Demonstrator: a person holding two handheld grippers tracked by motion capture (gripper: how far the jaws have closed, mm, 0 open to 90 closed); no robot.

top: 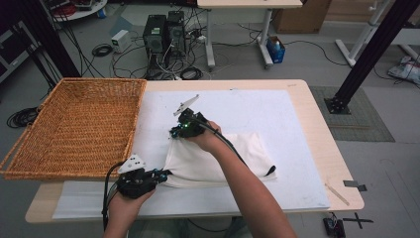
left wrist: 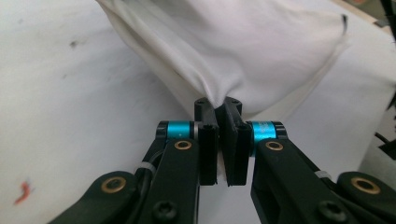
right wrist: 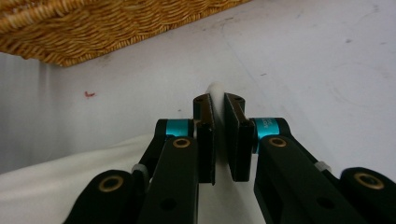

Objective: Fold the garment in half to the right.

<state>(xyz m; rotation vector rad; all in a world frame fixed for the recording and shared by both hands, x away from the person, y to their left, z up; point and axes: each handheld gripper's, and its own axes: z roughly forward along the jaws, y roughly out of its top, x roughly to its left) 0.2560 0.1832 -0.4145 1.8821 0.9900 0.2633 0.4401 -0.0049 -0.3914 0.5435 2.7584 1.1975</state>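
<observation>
A folded white cloth (top: 223, 153) lies on the white mat in the middle of the table. My left gripper (top: 166, 173) is at the cloth's near left corner, and in the left gripper view the left gripper (left wrist: 218, 105) is shut on a pinched fold of the cloth (left wrist: 243, 46), which drapes away from the jaws. My right gripper (top: 174, 133) sits at the cloth's far left corner. The right gripper view has the right gripper (right wrist: 218, 100) shut on the cloth edge, a white tip poking out past the pads, with the rest of the cloth (right wrist: 56, 186) below left.
A large wicker basket (top: 74, 124) stands at the table's left, close to both grippers, and its rim (right wrist: 93, 23) runs across the top of the right gripper view. The white mat (top: 277, 109) covers most of the tabletop. Cables and computers sit on the floor beyond.
</observation>
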